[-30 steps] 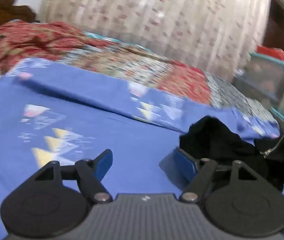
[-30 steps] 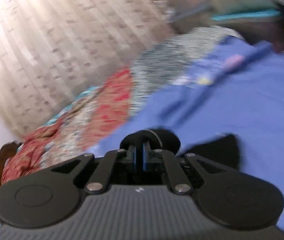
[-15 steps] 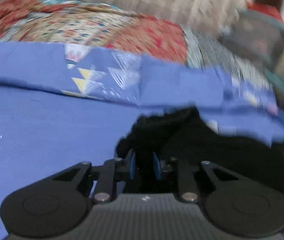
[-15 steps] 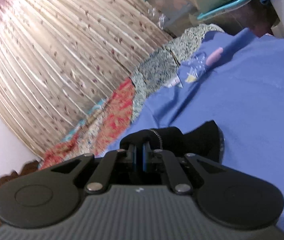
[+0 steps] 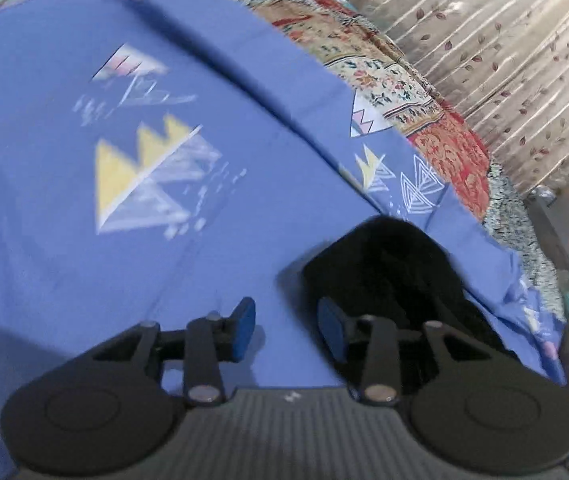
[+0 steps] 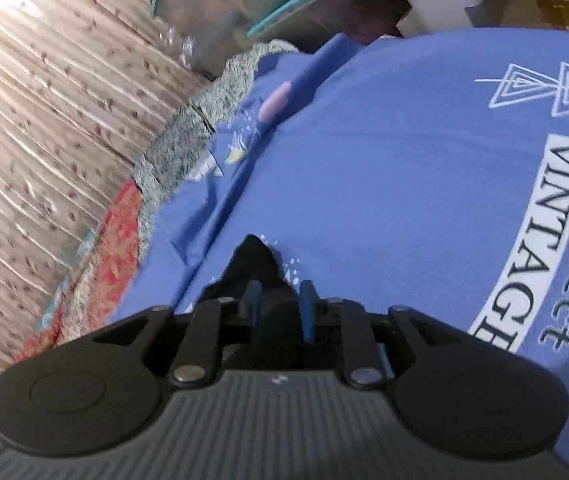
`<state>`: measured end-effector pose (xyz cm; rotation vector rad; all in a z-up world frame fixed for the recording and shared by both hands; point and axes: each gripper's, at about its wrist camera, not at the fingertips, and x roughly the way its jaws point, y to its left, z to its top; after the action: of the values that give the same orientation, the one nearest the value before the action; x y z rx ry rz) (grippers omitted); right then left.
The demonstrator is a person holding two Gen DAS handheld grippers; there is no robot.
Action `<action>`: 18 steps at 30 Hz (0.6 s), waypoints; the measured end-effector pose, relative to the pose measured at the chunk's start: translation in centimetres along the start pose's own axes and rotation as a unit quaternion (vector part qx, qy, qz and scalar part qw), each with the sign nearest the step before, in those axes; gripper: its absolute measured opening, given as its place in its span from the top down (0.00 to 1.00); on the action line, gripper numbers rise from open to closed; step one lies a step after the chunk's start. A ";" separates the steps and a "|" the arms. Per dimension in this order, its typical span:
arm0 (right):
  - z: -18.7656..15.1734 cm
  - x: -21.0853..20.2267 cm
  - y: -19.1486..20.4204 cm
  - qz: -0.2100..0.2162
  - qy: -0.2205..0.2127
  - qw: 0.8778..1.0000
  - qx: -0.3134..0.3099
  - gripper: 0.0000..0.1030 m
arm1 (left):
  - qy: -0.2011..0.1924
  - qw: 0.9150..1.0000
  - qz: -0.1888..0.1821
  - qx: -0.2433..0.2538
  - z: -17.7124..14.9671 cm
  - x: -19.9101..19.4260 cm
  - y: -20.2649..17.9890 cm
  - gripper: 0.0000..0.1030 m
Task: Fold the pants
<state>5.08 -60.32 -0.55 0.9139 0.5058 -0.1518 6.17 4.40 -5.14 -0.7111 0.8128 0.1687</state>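
Both grippers' jaws are opening over a blue bedsheet (image 5: 64, 280). The left gripper (image 5: 286, 330) holds nothing, the black pants (image 5: 388, 276) bunched just beside it. The right gripper (image 6: 278, 312) has pants cloth (image 6: 254, 264) between loosening pads; released crumpled, the fold could come out uneven.

Wrist cams; low; shared bedsheet (image 5: 244, 240)

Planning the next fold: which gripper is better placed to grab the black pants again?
Right. The right gripper, jaws opening, has the pants between its fingers; the left gripper opens over bare sheet.
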 end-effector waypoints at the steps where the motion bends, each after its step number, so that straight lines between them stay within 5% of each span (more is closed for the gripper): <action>1: -0.2 -0.2 0.7 0.020 -0.004 1.000 -0.017 0.76 | 0.006 1.000 -0.010 -0.007 -0.3 -0.6 0.2 0.66; 3: -1.1 -0.4 4.0 0.070 0.006 0.992 -0.101 0.74 | 0.014 1.000 -0.019 -0.002 -0.7 -1.3 -0.6 0.66; 5: -2.6 0.6 7.9 0.120 0.039 0.975 -0.184 0.43 | 0.018 0.999 -0.045 0.015 -1.4 -1.9 -1.4 0.64; 7: -4.9 3.5 11.8 0.157 0.093 0.951 -0.249 0.31 | 0.017 0.996 -0.077 0.031 -1.5 -2.0 -2.1 0.62; 10: -8.1 10.4 15.7 0.156 0.149 0.931 -0.294 0.31 | 0.022 0.992 -0.110 0.057 -1.5 -2.9 -3.0 0.60; 14: -10.9 21.1 17.9 0.105 0.250 0.922 -0.276 0.30 | 0.030 0.990 -0.126 0.058 -1.3 -4.2 -2.9 0.57; 15: -11.5 22.8 18.1 0.097 0.282 0.919 -0.256 0.33 | 0.030 0.990 -0.130 0.052 -0.8 -4.5 -2.5 0.55; 17: -13.1 24.2 18.5 0.112 0.328 0.910 -0.226 0.83 | 0.021 0.989 -0.137 0.042 -0.3 -5.2 -1.8 0.47; 18: -14.1 23.6 19.6 0.131 0.331 0.904 -0.239 0.82 | 0.015 0.989 -0.141 0.036 0.0 -5.7 -1.5 0.44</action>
<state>27.29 -35.27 -4.86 0.5194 0.9908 0.5317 2.83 3.93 -0.27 -0.7540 0.7343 -0.1255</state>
